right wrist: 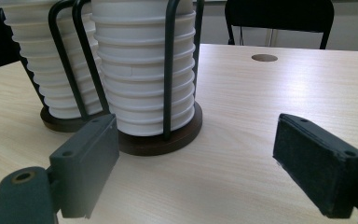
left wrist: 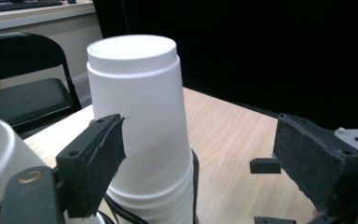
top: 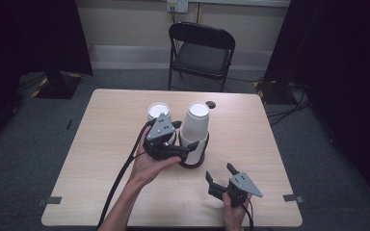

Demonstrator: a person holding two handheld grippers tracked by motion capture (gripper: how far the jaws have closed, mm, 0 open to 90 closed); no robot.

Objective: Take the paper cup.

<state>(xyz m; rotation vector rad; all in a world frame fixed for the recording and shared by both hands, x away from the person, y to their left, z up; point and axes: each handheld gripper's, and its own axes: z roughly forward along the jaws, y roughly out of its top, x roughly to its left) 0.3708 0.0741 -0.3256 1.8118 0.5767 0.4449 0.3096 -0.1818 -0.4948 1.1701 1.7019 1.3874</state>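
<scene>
Paper cups stacked upside down in two wire holders sit near the middle of the table, toward its far edge, and the right-hand stack [top: 194, 126] is the one I am working at. Nearest to me, close to the near edge and toward the near right corner, my right gripper [top: 219, 173] rests low over the wood with its jaws spread wide and nothing between them; in the right gripper view both pads stand well apart, facing the round dark base [right wrist: 177, 135] of the holder. Farther in, my left gripper [top: 185, 150] is up beside the right-hand stack, its body in front of the left stack [top: 159, 111]. In the left gripper view the tall top cup [left wrist: 140, 116] stands between the two pads: the left pad [left wrist: 98, 158] lies at the cup's wall, while the right pad [left wrist: 314, 158] is clearly away from it, so the jaws stand apart and do not clamp the cup. That cup rises above the ribbed rims of the cups nested below it. Beyond the stacks a small round hole [top: 211, 104] shows in the tabletop near the far edge, and past the table a black folding chair [top: 201, 53] stands on the grey floor.
</scene>
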